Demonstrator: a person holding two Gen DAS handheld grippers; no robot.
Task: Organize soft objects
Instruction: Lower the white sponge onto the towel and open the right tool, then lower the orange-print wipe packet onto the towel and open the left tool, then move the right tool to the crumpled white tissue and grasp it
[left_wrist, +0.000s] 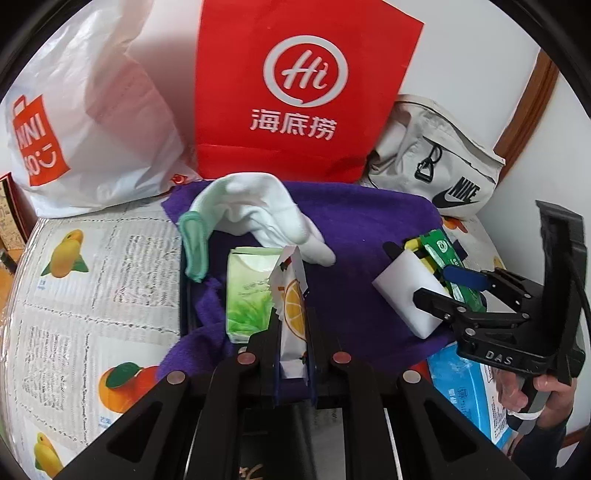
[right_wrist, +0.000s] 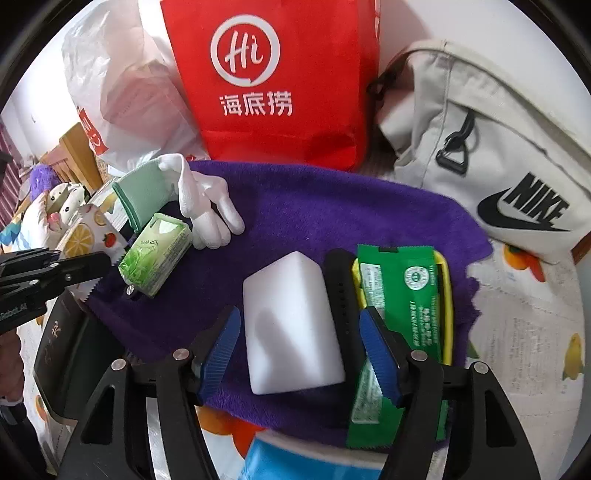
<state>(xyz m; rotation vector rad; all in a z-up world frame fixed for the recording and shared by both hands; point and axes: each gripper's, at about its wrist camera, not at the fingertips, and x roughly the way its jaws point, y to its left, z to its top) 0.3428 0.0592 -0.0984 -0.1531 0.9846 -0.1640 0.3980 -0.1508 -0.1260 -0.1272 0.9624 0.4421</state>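
Left gripper: closed on an orange-print packet.
Right gripper: jaws apart around a white sponge block, not pressing.

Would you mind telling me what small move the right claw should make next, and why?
Probably lift the right claw back off the white foam block. Its pads stand clear of the block's sides, and the block rests on the purple towel beside the green packet, so it looks placed.
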